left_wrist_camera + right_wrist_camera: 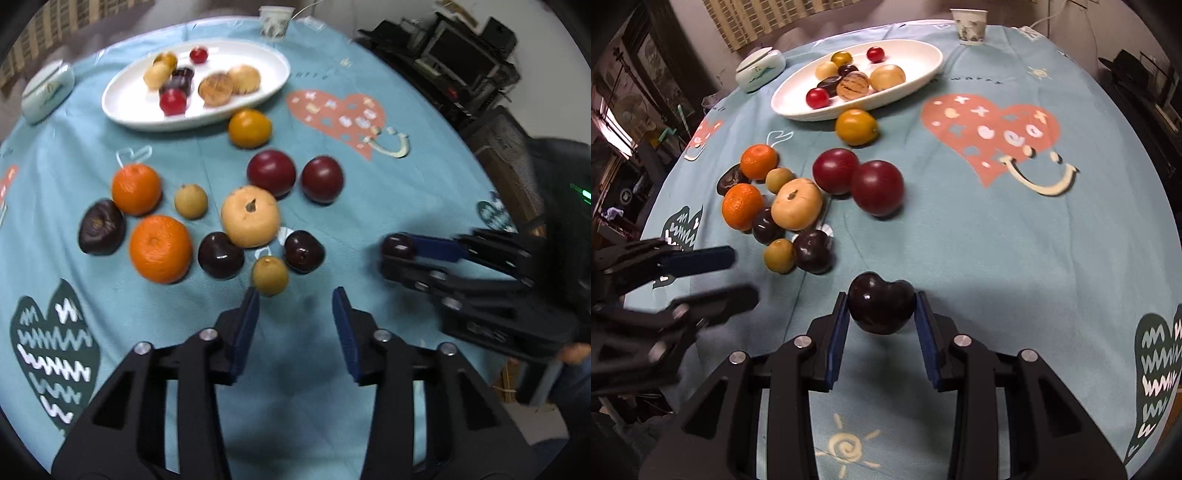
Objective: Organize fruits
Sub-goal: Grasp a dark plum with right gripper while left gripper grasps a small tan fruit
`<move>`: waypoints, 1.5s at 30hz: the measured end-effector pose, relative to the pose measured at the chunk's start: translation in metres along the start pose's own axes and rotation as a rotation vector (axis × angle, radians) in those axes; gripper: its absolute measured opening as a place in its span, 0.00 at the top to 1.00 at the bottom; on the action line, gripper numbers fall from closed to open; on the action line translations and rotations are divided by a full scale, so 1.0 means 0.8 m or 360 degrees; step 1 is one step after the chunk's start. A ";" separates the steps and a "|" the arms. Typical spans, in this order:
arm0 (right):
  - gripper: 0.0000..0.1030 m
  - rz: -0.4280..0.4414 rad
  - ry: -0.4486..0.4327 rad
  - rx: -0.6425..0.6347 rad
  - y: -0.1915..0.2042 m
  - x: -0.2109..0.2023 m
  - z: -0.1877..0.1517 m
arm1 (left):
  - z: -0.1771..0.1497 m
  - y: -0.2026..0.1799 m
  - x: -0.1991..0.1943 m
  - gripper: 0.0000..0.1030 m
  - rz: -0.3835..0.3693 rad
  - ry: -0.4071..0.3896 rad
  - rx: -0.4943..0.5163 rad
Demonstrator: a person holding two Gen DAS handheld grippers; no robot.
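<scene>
The right gripper (881,308) is clamped on a dark cherry (881,308), glossy and almost black with a cleft top, its blue pads pressing both flanks and the fruit held clear above the blue tablecloth (979,258). The left gripper (295,306) carries nothing: its jaws stand apart with only cloth between them, just short of a small tan-green fruit (269,275). The loose pile lies left of centre in both views, where two oranges (160,249), a pale squat pear-like fruit (250,216), two dark red plums (271,171), two more dark cherries (221,255) and a wrinkled dark fruit (101,227) sit touching or just beside one another. A yellow-orange fruit (250,127) rests against the near rim of the white oval plate (122,99), which holds small red, dark and tan pieces (blurred in the left wrist view, so their kinds cannot be told). A paper cup (968,26) and a lidded pale dish (759,68) stand near the far edge. The right half of the cloth, around the pink heart print (990,136), is bare. The fisheye frame cuts off the table's near edge.
</scene>
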State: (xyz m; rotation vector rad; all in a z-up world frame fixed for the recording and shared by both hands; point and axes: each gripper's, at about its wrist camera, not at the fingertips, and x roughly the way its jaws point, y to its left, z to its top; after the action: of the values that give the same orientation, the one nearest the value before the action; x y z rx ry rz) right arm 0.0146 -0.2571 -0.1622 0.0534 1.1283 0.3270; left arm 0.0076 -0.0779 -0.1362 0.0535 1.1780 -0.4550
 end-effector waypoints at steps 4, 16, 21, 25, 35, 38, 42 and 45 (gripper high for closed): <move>0.65 0.0037 0.0002 0.0023 -0.013 -0.003 -0.010 | 0.004 -0.003 0.020 0.61 0.0043 0.0040 -0.0021; 0.65 0.0101 0.0021 0.0021 -0.030 -0.001 -0.014 | 0.014 0.001 0.041 0.80 0.0116 0.0064 -0.0028; 0.65 0.0105 0.0027 0.0007 -0.028 -0.002 -0.017 | 0.015 0.001 0.046 0.76 0.0115 0.0063 -0.0041; 0.65 0.0105 0.0027 0.0003 -0.027 -0.004 -0.021 | 0.020 0.000 0.047 0.76 0.0127 0.0067 -0.0040; 0.65 0.0106 0.0034 -0.0013 -0.015 -0.003 -0.025 | 0.006 -0.001 0.030 0.84 0.0115 0.0049 -0.0001; 0.65 0.0121 0.0039 -0.0035 -0.003 -0.002 -0.028 | -0.006 -0.001 0.019 0.90 0.0088 0.0044 0.0007; 0.65 0.0123 0.0070 -0.0053 0.011 0.006 -0.031 | -0.013 0.007 0.016 0.77 0.0044 0.0036 -0.0018; 0.65 0.0117 0.0076 -0.0048 0.018 0.007 -0.034 | -0.009 0.006 0.017 0.52 0.0045 0.0004 -0.0022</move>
State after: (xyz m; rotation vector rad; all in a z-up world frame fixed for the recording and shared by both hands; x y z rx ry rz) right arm -0.0109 -0.2456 -0.1756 0.0605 1.1700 0.4126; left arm 0.0072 -0.0759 -0.1517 0.0588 1.1815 -0.4223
